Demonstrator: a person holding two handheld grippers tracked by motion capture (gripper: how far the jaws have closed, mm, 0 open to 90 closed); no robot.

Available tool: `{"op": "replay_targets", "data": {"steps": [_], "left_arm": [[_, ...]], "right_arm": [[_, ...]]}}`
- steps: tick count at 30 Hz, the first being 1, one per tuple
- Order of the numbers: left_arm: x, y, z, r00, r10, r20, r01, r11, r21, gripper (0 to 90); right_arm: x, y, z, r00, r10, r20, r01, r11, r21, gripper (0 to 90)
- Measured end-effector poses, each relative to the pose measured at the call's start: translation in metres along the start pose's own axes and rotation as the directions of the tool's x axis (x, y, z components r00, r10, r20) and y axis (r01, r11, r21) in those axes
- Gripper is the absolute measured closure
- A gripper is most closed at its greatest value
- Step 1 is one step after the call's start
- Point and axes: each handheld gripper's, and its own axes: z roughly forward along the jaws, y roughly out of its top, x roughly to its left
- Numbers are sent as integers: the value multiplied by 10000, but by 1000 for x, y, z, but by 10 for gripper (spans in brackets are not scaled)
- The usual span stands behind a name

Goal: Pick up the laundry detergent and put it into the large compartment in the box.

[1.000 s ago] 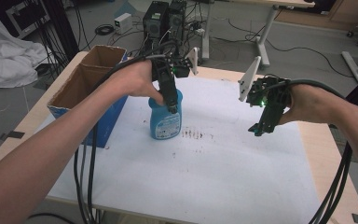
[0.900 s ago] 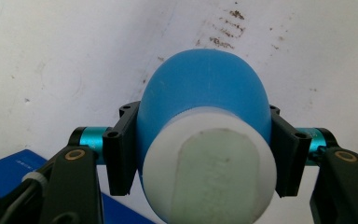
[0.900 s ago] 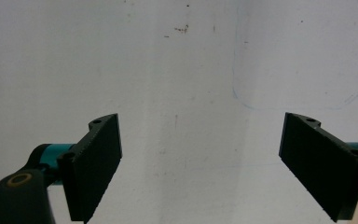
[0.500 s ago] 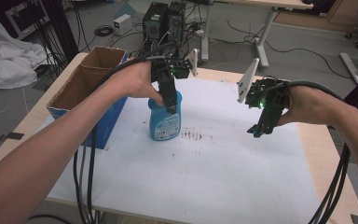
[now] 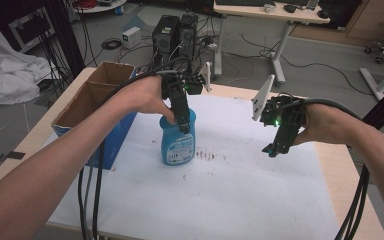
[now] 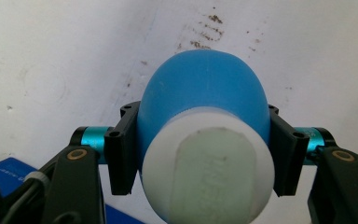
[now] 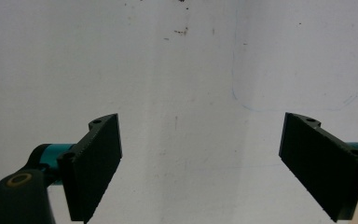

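Bottle: blue bottle (image 5: 179,142) stands upright on the white sheet (image 5: 220,200), near the sheet's left half, with a pale label facing my side.
Cap: its white cap (image 6: 209,168) points up at my left gripper's camera, close under it.
Left gripper: my left gripper (image 5: 184,125) comes down on the bottle from above; its jaws have just been closing and now both pads press on the sides of the blue shoulder just below the cap, one on each side.
Left hand: my left hand (image 5: 145,97) wraps the gripper body, forearm running in from the lower left of the high view.
Right gripper: my right gripper (image 5: 276,147) hangs above the sheet to the right of the bottle, well apart from it, pointing down.
Right jaws: spread wide in the right gripper view, nothing between them but bare sheet.
Right hand: my right hand (image 5: 325,125) holds that gripper from the right side.
Sheet: speckled with small brown marks (image 5: 207,156) just right of the bottle's foot.
Box: open cardboard box (image 5: 87,100) with a blue front sits at the table's left edge, just beside the bottle.
Cables: black cables (image 5: 92,195) hang down from my left gripper across the sheet's near edge.
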Motion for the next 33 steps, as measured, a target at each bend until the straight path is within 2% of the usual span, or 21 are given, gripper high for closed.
{"op": "replay_targets", "data": {"steps": [4, 13, 22, 26, 33], "left_arm": [[-2, 4, -15, 9994, 107, -316, -104, 9999, 77, 384], [-2, 9, -48, 9980, 210, -594, -193, 9994, 285, 384], [-3, 13, -77, 9981, 255, -556, -240, 9993, 277, 384], [-6, 16, -93, 9970, 443, -635, -418, 9983, 399, 384], [-5, 18, -114, 9978, 408, -530, -391, 9987, 336, 385]], "right_arm": [[0, -2, -1, 10000, 36, -19, -36, 10000, 5, 123], [1, -2, -2, 10000, 36, 45, -36, 10000, -62, 123], [2, -1, -3, 10000, 69, 33, -69, 10000, -34, 123], [2, -1, -4, 10000, 40, 51, -39, 10000, -87, 123], [2, -2, -5, 9999, 61, 91, -61, 10000, -52, 123]]}}
